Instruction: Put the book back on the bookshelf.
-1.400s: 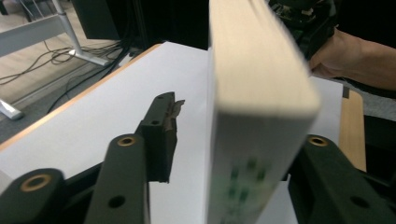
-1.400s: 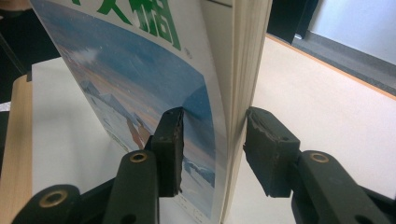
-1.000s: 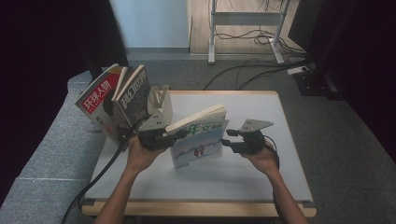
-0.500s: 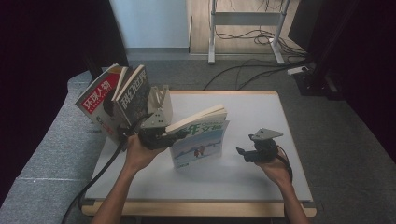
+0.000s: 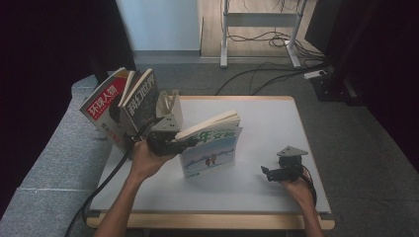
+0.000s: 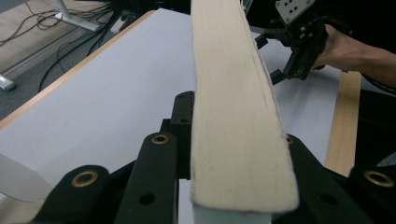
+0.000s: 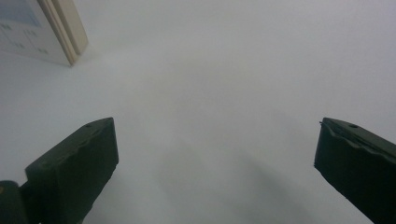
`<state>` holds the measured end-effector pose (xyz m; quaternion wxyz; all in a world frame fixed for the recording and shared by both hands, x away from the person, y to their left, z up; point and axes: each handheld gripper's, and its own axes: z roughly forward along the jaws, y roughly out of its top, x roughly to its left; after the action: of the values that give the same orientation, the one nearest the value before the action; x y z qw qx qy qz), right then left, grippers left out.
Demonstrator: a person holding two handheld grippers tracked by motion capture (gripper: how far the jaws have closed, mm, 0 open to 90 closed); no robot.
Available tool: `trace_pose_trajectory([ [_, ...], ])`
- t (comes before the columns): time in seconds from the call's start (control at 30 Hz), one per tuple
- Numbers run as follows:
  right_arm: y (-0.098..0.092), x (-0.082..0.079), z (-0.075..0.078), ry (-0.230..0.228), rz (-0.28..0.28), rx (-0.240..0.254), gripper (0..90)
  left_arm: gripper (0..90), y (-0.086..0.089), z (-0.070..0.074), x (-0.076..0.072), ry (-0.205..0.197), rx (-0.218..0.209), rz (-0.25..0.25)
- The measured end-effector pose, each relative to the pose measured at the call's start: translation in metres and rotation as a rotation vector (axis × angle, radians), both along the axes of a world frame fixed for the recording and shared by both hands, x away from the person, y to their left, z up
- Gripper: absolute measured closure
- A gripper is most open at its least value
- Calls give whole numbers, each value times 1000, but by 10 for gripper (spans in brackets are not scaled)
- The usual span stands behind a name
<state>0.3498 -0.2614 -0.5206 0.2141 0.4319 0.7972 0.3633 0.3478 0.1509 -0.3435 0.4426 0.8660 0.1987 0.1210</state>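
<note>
White desk (image 5: 257, 187) carrying the blue book (image 5: 211, 153), standing upright near the middle; left gripper (image 5: 184, 144) squeezing its page edge (image 6: 233, 116) tight; right gripper (image 5: 266, 173) just been opening wide, holding nothing, sitting well apart; maybe tipping over if squeezing loosens; leaning books (image 5: 123, 106) and metal stand (image 5: 170, 106) crowding close behind.

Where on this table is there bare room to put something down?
The white table is bare behind and right of the upright blue-covered book and along the near edge. Its left corner is crowded: red and black books in a stand, plus the left gripper.
</note>
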Motion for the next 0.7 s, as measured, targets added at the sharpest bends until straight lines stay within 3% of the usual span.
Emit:
trace_pose_trajectory([
  [0.2,-1,0,-15,42,-16,-27,0,735,0,-1,0,-3,-10,-2],
  [0.37,-2,2,-16,68,-15,-16,0,738,2,-2,0,-9,-27,6],
  [0.7,-2,2,-16,70,-17,-12,0,741,1,-3,3,-6,-52,36],
])
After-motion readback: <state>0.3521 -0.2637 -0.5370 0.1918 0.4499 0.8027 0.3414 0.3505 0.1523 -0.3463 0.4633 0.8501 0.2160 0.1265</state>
